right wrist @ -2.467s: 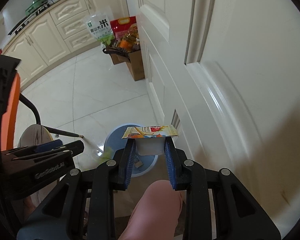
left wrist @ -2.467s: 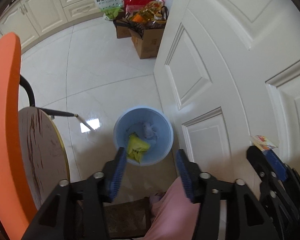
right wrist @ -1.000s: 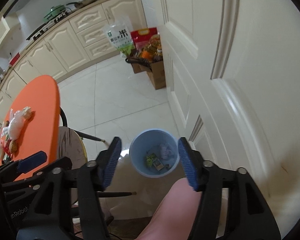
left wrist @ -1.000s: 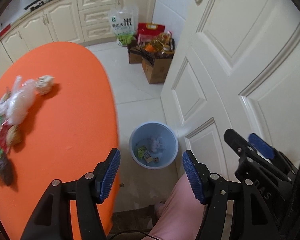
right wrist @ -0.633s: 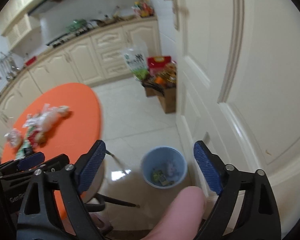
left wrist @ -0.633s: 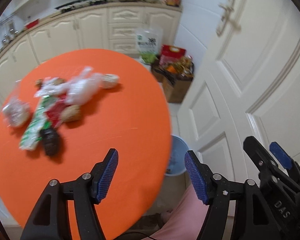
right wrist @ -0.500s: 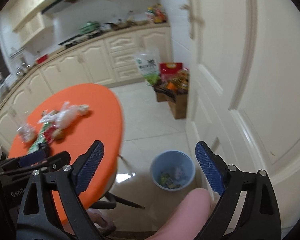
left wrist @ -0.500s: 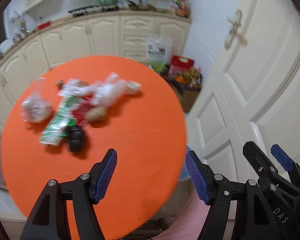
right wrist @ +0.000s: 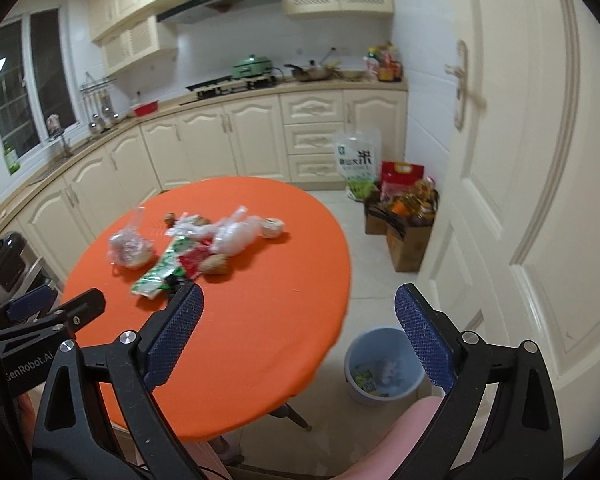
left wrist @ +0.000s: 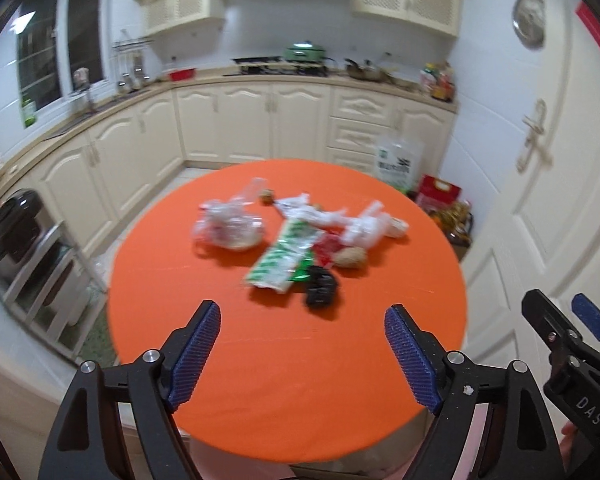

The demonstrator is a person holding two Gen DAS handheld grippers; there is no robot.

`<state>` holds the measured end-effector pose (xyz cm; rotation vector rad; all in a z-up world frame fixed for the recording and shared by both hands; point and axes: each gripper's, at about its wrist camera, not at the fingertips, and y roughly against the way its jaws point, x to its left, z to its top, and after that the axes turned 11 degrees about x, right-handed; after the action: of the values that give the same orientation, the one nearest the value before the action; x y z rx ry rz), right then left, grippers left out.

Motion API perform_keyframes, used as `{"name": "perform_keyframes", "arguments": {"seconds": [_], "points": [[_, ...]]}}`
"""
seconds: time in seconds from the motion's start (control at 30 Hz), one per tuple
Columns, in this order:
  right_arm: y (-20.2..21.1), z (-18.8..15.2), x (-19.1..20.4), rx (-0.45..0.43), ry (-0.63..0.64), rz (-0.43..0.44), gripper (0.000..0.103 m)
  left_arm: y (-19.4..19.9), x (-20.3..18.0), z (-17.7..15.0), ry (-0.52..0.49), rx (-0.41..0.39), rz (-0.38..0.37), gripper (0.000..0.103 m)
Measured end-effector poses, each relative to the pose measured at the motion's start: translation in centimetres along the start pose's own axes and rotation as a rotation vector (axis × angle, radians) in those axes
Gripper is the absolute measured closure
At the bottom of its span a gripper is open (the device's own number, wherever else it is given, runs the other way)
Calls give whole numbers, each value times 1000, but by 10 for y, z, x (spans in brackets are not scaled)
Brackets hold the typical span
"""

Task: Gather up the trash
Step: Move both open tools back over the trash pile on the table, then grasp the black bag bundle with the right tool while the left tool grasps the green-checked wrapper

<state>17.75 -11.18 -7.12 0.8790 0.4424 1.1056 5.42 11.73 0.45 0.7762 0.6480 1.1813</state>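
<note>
Crumpled plastic wrappers point(left wrist: 300, 236) heaped mid-frame on round orange table point(left wrist: 284, 360); left gripper point(left wrist: 302, 350), right gripper point(right wrist: 298, 338) both spread, empty.

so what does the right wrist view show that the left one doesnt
Only the right wrist view shows the blue bin on the floor beside the table, with scraps inside, and the cardboard boxes by the door. Only the left shows the black lump in full. Both show the orange table, its trash pile, and both grippers with jaws open and empty.

Both wrist views look down on the orange table point(left wrist: 284, 360), well above it
</note>
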Motion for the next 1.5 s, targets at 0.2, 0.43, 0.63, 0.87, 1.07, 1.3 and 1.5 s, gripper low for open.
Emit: {"name": "perform_keyframes", "arguments": {"seconds": [0.2,0.43,0.63,0.87,1.07,1.3,1.5], "points": [[-3,-1,35,2,76,39,6,20,22,-6,53,-15,48,21],[-15,-4,73,29,145,45,6,18,47,-6,86,9,55,21],[-40,-5,98,90,192,49,6,-5,73,2,122,55,47,21],[-86,2,123,193,206,39,6,-56,107,23,159,140,28,21],[-137,12,139,284,217,15,6,-103,134,44,193,210,20,21],[-193,18,143,402,208,-7,24,-156,156,63,232,294,-14,21],[-211,14,128,452,188,34,70,-180,151,81,206,323,-9,21]]}}
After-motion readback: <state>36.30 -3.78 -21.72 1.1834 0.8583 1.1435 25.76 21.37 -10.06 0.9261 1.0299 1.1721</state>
